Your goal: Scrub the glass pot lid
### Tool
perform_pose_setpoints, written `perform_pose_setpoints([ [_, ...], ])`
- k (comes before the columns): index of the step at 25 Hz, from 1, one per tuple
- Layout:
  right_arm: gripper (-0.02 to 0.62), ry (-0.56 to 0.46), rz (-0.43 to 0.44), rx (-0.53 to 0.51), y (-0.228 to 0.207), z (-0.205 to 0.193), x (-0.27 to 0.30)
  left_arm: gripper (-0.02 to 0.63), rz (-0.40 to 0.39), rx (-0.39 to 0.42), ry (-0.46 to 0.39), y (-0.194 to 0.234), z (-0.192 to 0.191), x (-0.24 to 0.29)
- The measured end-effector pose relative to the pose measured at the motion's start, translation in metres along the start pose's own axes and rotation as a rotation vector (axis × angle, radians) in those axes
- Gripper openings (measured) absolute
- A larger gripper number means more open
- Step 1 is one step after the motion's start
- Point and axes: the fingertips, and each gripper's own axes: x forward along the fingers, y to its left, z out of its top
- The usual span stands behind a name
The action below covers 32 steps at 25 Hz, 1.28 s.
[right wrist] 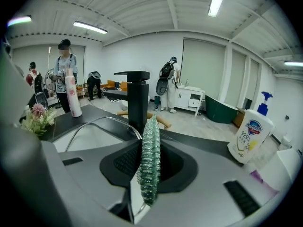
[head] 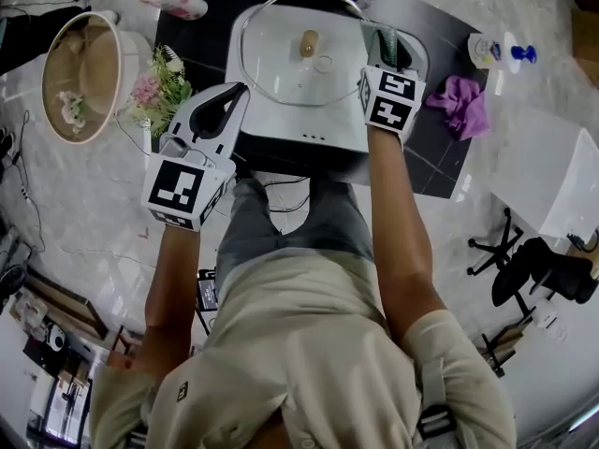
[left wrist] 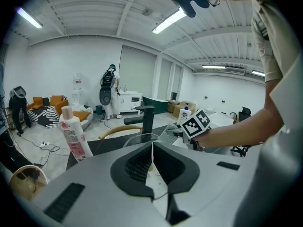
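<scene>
**Glass pot lid [head: 281, 64] gripped at rim, over sink**

We find the lid lying flat over the white sink [head: 281, 131], its wooden knob [head: 308, 43] facing up. The left gripper [head: 238, 92] is closed narrow on the lid's left rim. The right gripper [head: 385, 52] is clamped on a green mesh scourer [head: 382, 36], held on edge at the lid's right side. We cannot tell whether the scourer touches the lid. A black faucet [right wrist: 138, 96] stands behind the sink. A hand-soap bottle [head: 489, 52] and a purple cloth [head: 459, 104] lie on the dark desk [head: 440, 157] to the right.
</scene>
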Motion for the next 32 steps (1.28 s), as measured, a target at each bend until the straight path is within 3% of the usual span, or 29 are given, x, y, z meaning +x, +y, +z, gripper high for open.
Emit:
perform_pose_setpoints([
  [10,0.087,-0.01,0.037,-0.03,0.043,0.012,0.012,0.023,0.044,-0.037,-0.002,0.02,-0.018,-0.025],
  [23,0.087,0.013,0.268,-0.089,0.218,0.011,0.045,0.023,0.135,-0.105,0.003,0.069,-0.056,-0.078],
  [32,0.087,0.026,0.273,-0.094,0.218,0.013,0.05,0.023,0.127,-0.112,-0.006,0.074,-0.052,-0.071],
])
